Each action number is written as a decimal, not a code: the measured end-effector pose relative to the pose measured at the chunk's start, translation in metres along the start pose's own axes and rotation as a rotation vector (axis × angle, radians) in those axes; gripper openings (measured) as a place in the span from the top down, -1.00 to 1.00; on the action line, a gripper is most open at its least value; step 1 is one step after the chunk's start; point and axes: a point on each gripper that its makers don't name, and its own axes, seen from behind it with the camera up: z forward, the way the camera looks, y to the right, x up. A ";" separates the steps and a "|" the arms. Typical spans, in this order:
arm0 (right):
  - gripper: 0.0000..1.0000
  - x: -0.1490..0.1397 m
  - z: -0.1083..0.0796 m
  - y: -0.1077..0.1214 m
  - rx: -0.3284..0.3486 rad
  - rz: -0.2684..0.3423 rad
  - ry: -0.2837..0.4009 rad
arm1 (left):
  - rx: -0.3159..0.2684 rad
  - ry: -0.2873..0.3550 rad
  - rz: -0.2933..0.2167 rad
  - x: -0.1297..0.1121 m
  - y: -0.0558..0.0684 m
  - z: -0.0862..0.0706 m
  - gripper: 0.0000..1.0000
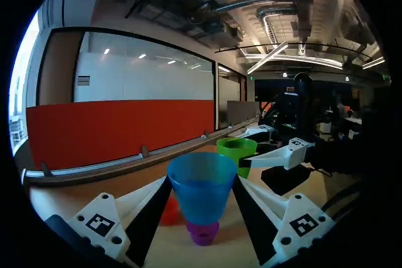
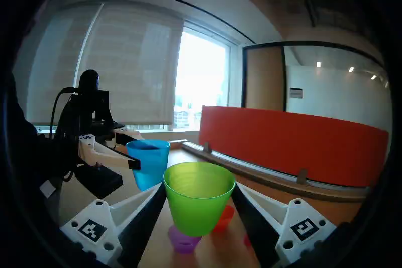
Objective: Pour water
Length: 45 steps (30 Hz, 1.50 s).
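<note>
A blue cup (image 1: 202, 187) stands upright in my left gripper (image 1: 202, 193), whose two fingers press on its sides, lifted above the wooden table (image 1: 75, 200). In the right gripper view a green cup (image 2: 199, 198) is held upright the same way by my right gripper (image 2: 199, 202). Each view shows the other cup farther off: the green cup (image 1: 236, 152) to the right of the blue one, and the blue cup (image 2: 147, 163) to the left of the green one. I cannot see water in either cup.
A small purple cup (image 1: 203, 233) and a red cup (image 1: 170, 211) sit on the table below the held cups; the purple cup (image 2: 183, 241) and an orange-red cup (image 2: 224, 217) appear under the green one. An orange partition (image 1: 120, 127) runs along the table's far edge.
</note>
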 end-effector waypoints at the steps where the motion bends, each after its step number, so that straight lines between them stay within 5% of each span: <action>1: -0.83 -0.001 0.000 0.000 0.002 0.000 -0.003 | 0.001 -0.003 0.009 0.001 -0.001 0.000 -0.68; 18: -0.83 -0.026 -0.004 -0.017 0.088 0.003 -0.075 | 0.015 -0.044 0.285 0.020 -0.005 0.002 -0.68; 35: -0.83 -0.048 -0.002 -0.043 0.160 0.022 -0.099 | 0.036 -0.070 0.484 0.033 -0.006 0.018 -0.68; 45: -0.82 -0.053 -0.002 -0.047 0.176 0.034 -0.107 | 0.047 -0.085 0.553 0.036 -0.008 0.026 -0.68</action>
